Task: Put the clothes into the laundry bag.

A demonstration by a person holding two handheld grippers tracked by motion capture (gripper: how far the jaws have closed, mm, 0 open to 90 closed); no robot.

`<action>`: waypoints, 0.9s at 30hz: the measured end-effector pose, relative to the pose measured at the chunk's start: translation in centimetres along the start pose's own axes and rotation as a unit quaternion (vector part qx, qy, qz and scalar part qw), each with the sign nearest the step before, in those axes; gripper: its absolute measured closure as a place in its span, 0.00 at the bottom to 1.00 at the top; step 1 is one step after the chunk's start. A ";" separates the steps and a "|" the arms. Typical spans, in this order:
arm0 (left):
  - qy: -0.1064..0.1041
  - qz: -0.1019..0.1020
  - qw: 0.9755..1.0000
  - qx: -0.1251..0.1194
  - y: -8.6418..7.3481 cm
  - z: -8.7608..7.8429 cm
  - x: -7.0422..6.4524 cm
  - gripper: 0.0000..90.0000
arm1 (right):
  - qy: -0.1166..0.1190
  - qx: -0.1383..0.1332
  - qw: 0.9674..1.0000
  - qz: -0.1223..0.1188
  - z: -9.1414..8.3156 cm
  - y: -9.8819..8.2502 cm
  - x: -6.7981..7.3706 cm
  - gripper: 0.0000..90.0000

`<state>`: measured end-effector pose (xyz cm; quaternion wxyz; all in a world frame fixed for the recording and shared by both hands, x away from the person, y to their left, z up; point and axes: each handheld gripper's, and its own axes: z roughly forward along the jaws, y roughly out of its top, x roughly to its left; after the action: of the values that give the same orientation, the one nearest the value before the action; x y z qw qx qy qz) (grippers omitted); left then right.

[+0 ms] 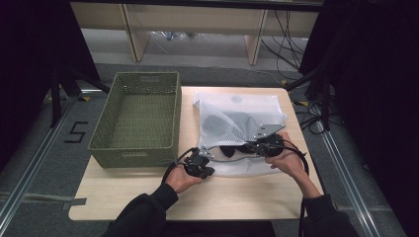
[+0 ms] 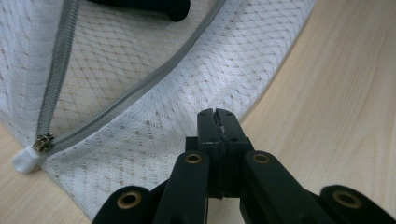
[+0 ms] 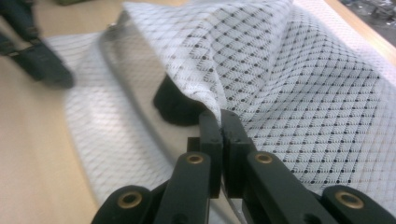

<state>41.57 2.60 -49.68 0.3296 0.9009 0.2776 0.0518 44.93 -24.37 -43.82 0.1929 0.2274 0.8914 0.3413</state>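
Note:
A white mesh zip bag [image 1: 237, 116] lies on the wooden table [image 1: 197, 197]. My left gripper [image 2: 218, 114] is shut on the bag's near lower edge, with a sliver of white mesh between its tips; from above the left gripper [image 1: 206, 157] sits at the bag's near left corner. My right gripper [image 3: 219, 116] is shut on the upper flap of the bag [image 3: 289, 84] and holds it raised, so the mouth gapes. A dark item [image 3: 175, 105] lies inside the opening. The grey zipper runs along the bag to its slider [image 2: 43, 142].
An olive-green woven basket [image 1: 138, 148] stands on the table to the left of the bag, close to my left hand. Bare tabletop lies in front of the bag. Shelving legs and cables are on the floor beyond the far edge.

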 end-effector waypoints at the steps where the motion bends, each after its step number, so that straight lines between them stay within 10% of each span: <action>1: 0.000 0.001 1.000 0.000 0.0 0.0 0.0 0.99 | 0.009 0.001 1.000 0.001 -0.2 -0.2 0.3 1.00; 9: -0.006 0.003 1.000 0.003 -0.1 0.0 0.1 0.96 | 0.037 0.087 0.995 -0.017 2.4 -2.3 2.1 1.00; 17: -0.010 -0.040 0.997 -0.059 1.2 -0.1 -0.7 0.81 | 0.032 0.071 0.997 -0.014 2.2 -2.4 2.1 0.98; 27: 0.017 -0.070 0.996 -0.054 4.0 3.7 0.0 0.88 | 0.030 0.060 0.998 -0.018 1.6 -2.3 2.1 1.00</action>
<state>44.48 -1.99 -50.04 0.3760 0.8591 0.3423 0.0587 43.38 -23.87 -46.93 0.1581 0.2123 0.9195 0.2904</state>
